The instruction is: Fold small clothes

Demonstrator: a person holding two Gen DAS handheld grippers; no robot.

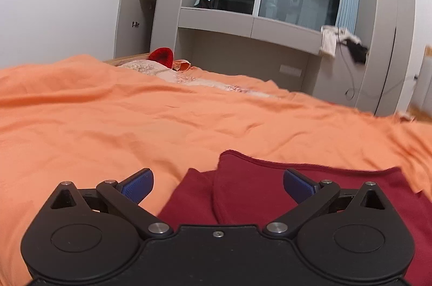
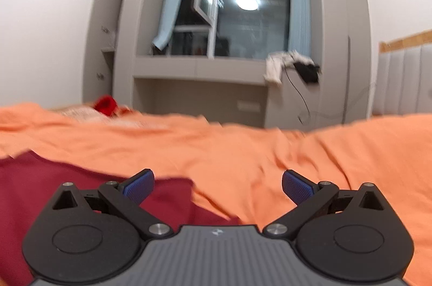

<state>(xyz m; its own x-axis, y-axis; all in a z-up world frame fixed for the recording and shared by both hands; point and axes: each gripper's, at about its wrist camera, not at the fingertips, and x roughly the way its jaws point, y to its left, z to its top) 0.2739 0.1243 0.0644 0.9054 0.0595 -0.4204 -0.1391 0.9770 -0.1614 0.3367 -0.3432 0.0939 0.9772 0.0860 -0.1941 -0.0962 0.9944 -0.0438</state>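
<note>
A dark red garment (image 1: 270, 191) lies on the orange bedsheet (image 1: 108, 124), one layer folded over another. My left gripper (image 1: 218, 186) hovers just above its near part, jaws spread wide, blue pads (image 1: 137, 187) clear of the cloth. In the right wrist view the same dark red garment (image 2: 40, 186) fills the lower left. My right gripper (image 2: 218, 186) stands open over the garment's right edge and the orange bedsheet (image 2: 297, 151), nothing between its fingers.
A red item (image 1: 162, 56) and a pale patterned cloth (image 1: 167, 74) lie at the bed's far end. Beyond stand grey cabinets and a window ledge (image 1: 251, 27) with white and black clothes (image 1: 343, 43) draped over it. A padded headboard (image 2: 405, 78) is at right.
</note>
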